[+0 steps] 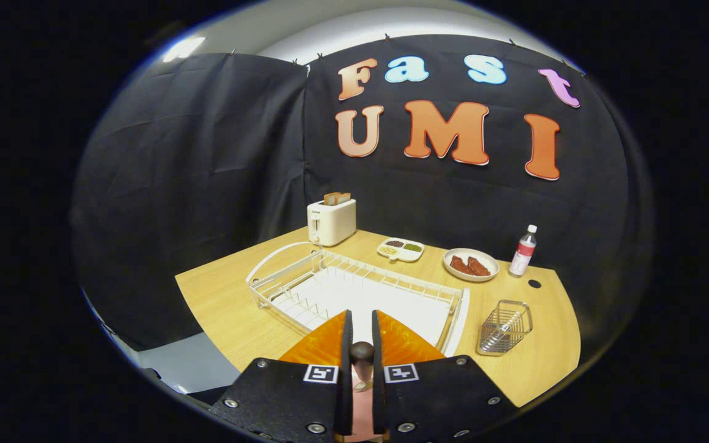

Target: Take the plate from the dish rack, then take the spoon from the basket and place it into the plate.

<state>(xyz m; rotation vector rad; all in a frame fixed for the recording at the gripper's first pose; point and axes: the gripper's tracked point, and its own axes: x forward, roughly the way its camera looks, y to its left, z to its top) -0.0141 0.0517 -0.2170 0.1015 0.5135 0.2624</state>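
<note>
My gripper (361,344) hovers over the near edge of the table, its fingers drawn close together. A spoon (362,355) with a dark rounded end and a brown stem stands in the narrow gap, and both fingers press on it. Below the spoon, through the gap, a strip of the pink plate (362,409) shows; the rest of it is hidden under the gripper. The white wire dish rack (354,289) lies just beyond the fingertips with no dishes in it. The wire basket (505,327) stands to the right of the rack.
A white toaster (331,221) with bread stands at the back of the table. A divided snack dish (400,249), a plate of reddish food (471,265) and a small bottle (523,251) line the far side. Bare wood lies left of the rack.
</note>
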